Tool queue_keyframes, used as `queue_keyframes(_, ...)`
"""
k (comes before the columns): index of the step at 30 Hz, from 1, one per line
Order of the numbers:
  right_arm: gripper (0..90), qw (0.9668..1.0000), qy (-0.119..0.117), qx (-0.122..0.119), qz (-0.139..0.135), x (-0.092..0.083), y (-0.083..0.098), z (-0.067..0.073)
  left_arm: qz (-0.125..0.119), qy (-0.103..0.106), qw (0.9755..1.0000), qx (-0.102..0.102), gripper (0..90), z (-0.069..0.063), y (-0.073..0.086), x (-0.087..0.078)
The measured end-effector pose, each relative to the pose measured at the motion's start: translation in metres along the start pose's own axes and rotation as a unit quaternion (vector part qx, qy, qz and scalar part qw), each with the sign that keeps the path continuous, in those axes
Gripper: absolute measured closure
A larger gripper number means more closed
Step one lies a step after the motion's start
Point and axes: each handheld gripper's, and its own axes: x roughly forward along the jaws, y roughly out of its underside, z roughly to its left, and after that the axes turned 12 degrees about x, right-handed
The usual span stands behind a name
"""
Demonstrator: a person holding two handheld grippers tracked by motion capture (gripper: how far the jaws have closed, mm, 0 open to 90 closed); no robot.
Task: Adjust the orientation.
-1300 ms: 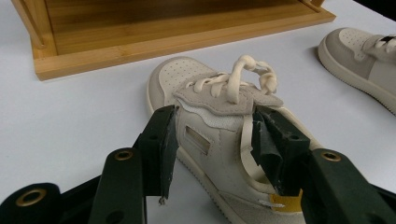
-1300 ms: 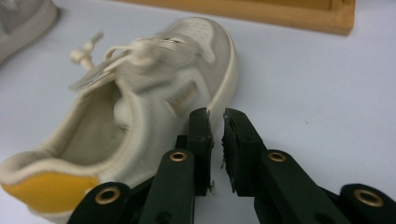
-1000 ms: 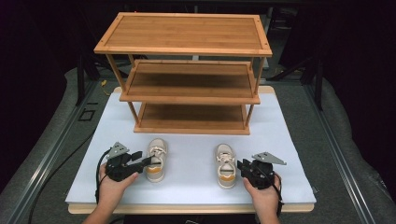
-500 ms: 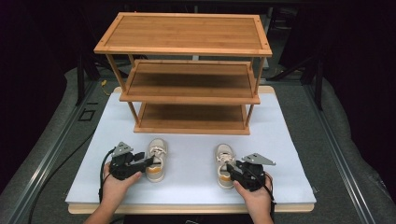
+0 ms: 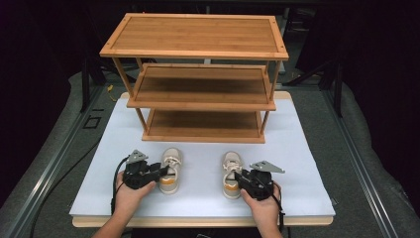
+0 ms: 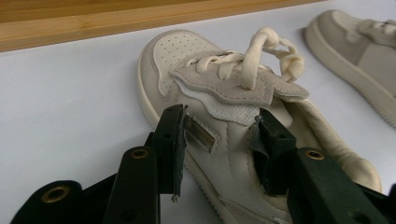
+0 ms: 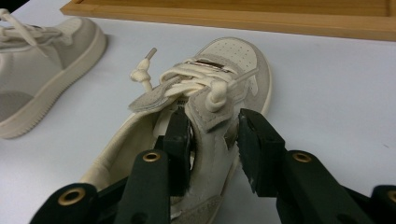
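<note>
White sheeting is covering the table (image 5: 307, 163), and a 3-tier wooden rack (image 5: 198, 84) is standing at its far side against a dark room. Near the front edge, 2 cream sneakers are lying side by side with a gap between them, toes pointing toward the rack.

On the person's left, the left shoe (image 5: 169, 170) is sitting with the left gripper (image 5: 161, 172) reaching in from its outer side. In the left gripper view, this gripper's 2 black jaws are straddling the shoe's side wall by the collar, 1 outside and 1 inside the opening; they have just been closing, and both pads are lying against the leather, so the jaws are clamping on that wall.

On the other side, the right shoe (image 5: 231, 173) is resting with the right gripper (image 5: 239, 178) at its outer side. In the right gripper view its jaws have just been closing too; 1 is pressing inside the opening against the side wall, while the other is standing slightly off the outside, so the grip is not complete.
</note>
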Motion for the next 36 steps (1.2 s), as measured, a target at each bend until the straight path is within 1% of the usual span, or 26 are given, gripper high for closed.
queue_keyframes(2, 66.2, 1.0, 0.001, -0.007, -0.001, 0.004, 0.0, 0.007, -0.002, 0.004, 1.0, 0.001, 58.8, -0.004, -0.002, 0.004)
queue_keyframes(3, 66.4, 0.9999, -0.005, -0.015, 0.003, 0.006, 0.0, 0.011, -0.004, 0.005, 1.0, -0.001, 58.8, -0.006, -0.003, 0.005)
queue_keyframes(4, 66.6, 0.9998, -0.009, -0.018, 0.003, 0.008, 0.0, 0.013, -0.004, 0.005, 1.0, -0.002, 58.8, -0.008, -0.004, 0.007)
queue_keyframes(5, 66.7, 0.9998, -0.003, -0.018, 0.0, 0.011, 0.0, 0.017, -0.004, 0.006, 1.0, 0.001, 58.9, -0.009, -0.005, 0.009)
queue_keyframes(7, 66.8, 0.9997, -0.012, -0.02, 0.003, 0.014, -0.001, 0.021, -0.001, 0.008, 0.9999, 0.007, 58.9, -0.012, -0.008, 0.011)
queue_keyframes(9, 66.8, 0.9997, -0.006, -0.025, 0.003, 0.017, -0.001, 0.026, -0.001, 0.011, 0.9999, 0.006, 58.9, -0.015, -0.009, 0.012)
queue_keyframes(10, 66.8, 0.9995, -0.009, -0.029, 0.002, 0.019, -0.001, 0.027, -0.002, 0.013, 0.9999, 0.004, 58.9, -0.017, -0.009, 0.014)
queue_keyframes(11, 66.7, 0.9996, -0.006, -0.026, -0.001, 0.021, -0.001, 0.03, -0.002, 0.014, 0.9999, 0.004, 58.9, -0.019, -0.01, 0.015)
queue_keyframes(14, 66.6, 0.9997, -0.016, -0.016, 0.003, 0.025, -0.003, 0.032, -0.003, 0.017, 0.9998, 0.004, 58.9, -0.024, -0.012, 0.018)
queue_keyframes(17, 66.5, 0.9998, -0.016, -0.01, 0.0, 0.029, -0.002, 0.037, -0.005, 0.018, 0.9998, 0.001, 58.9, -0.029, -0.014, 0.022)
queue_keyframes(21, 66.5, 0.9998, -0.018, -0.013, 0.0, 0.03, -0.002, 0.04, -0.003, 0.024, 0.9997, 0.001, 58.9, -0.033, -0.017, 0.025)
queue_keyframes(27, 66.2, 0.9997, -0.024, -0.008, 0.0, 0.031, -0.002, 0.04, -0.004, 0.025, 0.9997, -0.004, 58.9, -0.038, -0.018, 0.028)
queue_keyframes(30, 66.1, 0.9996, -0.029, -0.006, 0.005, 0.031, -0.001, 0.043, -0.005, 0.033, 0.9994, -0.003, 58.8, -0.04, -0.019, 0.03)
queue_keyframes(32, 66.0, 0.9996, -0.028, -0.008, 0.005, 0.032, 0.0, 0.045, -0.004, 0.031, 0.9995, 0.0, 58.9, -0.042, -0.019, 0.03)
queue_keyframes(36, 65.6, 0.9996, -0.029, -0.004, 0.003, 0.031, 0.001, 0.046, -0.006, 0.033, 0.9994, -0.005, 58.8, -0.042, -0.018, 0.03)
